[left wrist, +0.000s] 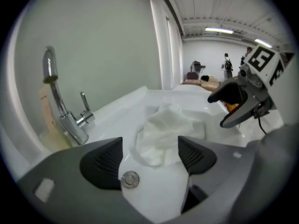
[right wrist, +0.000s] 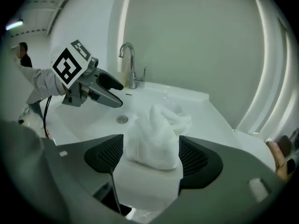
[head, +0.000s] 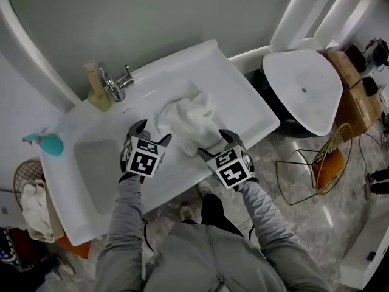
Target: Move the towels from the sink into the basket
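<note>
One crumpled white cloth towel (head: 185, 123) lay heaped in the white ceramic sink (head: 243, 96), just ahead of both tongs and between them. Left tongs (head: 152, 134) stood released, jaws apart, with the towel just beyond the pads. Right tongs (head: 214, 143) were likewise released, straddling the heap's near edge without pressing. We judged it light, limp, possibly damp: best pinched at a raised fold near the top, or it would trail.

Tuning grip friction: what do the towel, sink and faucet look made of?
Towel: soft white cloth, probably cotton terry; matte, crumpled into loose folds.
Sink: glossy white, likely ceramic or cast resin; smooth, with soft reflections.
Faucet: polished chrome-look metal; bright mirror-like highlights.
</note>
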### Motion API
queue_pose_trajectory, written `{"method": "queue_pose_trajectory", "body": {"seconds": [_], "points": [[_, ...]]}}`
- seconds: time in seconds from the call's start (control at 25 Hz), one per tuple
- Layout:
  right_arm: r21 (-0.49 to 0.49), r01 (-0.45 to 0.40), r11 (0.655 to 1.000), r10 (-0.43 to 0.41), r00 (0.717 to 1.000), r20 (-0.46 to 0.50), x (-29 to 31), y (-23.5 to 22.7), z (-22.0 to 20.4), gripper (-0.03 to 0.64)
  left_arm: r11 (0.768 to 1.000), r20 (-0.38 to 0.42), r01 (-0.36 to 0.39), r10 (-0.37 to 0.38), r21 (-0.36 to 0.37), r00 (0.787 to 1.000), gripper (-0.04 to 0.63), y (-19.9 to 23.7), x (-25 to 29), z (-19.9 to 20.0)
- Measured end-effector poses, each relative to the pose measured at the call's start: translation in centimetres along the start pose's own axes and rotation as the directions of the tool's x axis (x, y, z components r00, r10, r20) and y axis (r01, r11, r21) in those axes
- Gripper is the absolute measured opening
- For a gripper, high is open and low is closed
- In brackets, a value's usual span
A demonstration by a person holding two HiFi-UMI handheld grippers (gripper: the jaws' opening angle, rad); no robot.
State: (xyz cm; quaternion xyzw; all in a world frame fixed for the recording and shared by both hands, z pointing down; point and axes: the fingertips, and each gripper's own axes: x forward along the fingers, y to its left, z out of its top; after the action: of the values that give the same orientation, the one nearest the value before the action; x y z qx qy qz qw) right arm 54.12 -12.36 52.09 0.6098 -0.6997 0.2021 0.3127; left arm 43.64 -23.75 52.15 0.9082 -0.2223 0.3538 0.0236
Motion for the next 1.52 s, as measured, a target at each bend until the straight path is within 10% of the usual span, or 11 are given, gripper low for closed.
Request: {"method": "queue_pose_trajectory", "body": {"seconds": [0.48, 1.16, 1.52], "points": [[-0.136, -0.197, 0.971, 0.143, 0.934, -0.328, 10.4, -0.7, -3.9, 0.413, 0.971, -0.170, 0.084, -0.124, -0.223, 0.978, 0.413, 4.0, 10.7, -5.2], [-0.368, -0.276, 0.888, -0.016, 0.780, -0.625, 15.9, -0.6, -8.4, 0.422, 0.907, -0.233, 0.289, -0.366, -0.306, 0.901, 0.352, 0.9, 18.0, -6.5], [-0.373, -0.297, 0.879, -0.001, 0.781, -0.624, 15.5, -0.6, -8.6, 0.172, 0.900, -0.192, 0.290, -0.363, -0.325, 0.912, 0.130, 1.4, 17.7, -5.9]]}}
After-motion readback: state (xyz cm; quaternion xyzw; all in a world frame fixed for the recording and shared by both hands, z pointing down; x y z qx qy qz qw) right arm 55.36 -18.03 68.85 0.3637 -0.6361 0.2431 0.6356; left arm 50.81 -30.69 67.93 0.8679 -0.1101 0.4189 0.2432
